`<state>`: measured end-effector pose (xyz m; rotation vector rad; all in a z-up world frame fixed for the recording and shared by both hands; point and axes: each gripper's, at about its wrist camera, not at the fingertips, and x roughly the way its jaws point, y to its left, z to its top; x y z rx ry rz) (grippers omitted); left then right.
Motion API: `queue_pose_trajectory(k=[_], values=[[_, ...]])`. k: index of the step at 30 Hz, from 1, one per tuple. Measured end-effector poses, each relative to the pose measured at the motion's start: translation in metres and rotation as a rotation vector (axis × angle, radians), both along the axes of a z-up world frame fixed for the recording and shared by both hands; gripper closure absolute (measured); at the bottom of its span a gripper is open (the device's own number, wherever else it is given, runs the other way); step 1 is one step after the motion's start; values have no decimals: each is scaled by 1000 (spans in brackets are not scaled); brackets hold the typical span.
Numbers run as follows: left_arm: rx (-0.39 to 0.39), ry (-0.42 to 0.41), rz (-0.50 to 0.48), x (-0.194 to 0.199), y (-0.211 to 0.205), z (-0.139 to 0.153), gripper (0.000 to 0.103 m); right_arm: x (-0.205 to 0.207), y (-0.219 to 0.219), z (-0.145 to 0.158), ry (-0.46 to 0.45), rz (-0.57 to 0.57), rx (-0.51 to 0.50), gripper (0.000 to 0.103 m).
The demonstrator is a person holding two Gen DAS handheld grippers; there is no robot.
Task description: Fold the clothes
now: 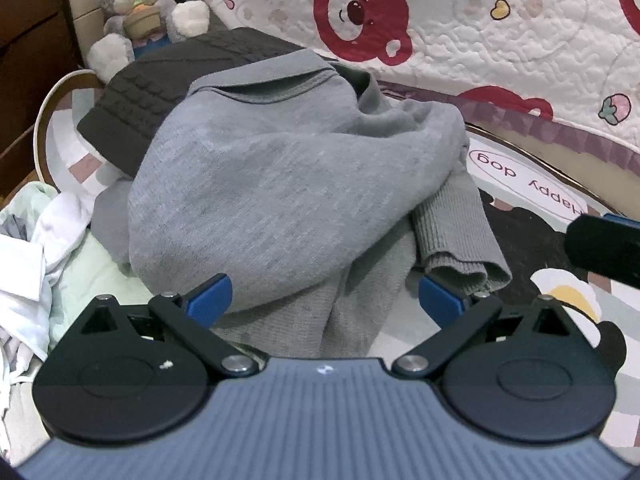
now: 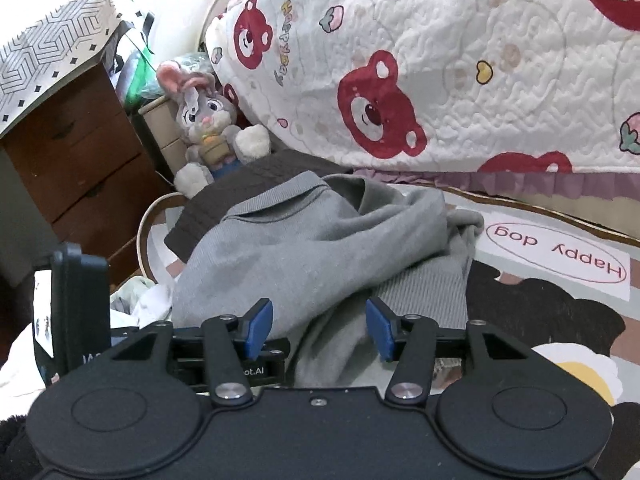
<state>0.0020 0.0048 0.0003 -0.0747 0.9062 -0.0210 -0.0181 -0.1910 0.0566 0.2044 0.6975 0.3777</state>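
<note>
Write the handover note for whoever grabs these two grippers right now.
Left hand-held gripper: open, holding nothing, low in front of the grey polo sweater.
Right hand-held gripper: open, holding nothing, facing the same sweater.
Sweater lies bunched on the printed mat, collar away from you, ribbed cuff flopped to the right, partly covering a dark knit garment. More light clothes are heaped on the left.
Done: no fold visible.
Left: spread the sweater flat, fold it, then the rest.

Ahead and to the left of the claw sits a grey plush rabbit (image 2: 208, 128) holding a small pot. A white quilt with red bears (image 2: 460, 72) hangs ahead on the right. A brown wooden drawer chest (image 2: 76, 160) stands far left. The "Happy dog" mat (image 2: 556, 264) lies to the right.
</note>
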Motion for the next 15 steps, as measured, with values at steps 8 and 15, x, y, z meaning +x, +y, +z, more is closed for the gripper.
queue_pose_trajectory(k=[8, 15], values=[[48, -23, -6, -3, -4, -2, 2, -1, -2, 2, -4, -34, 4, 46], [34, -13, -8, 0, -2, -4, 2, 1, -5, 2, 8, -48, 15, 46]])
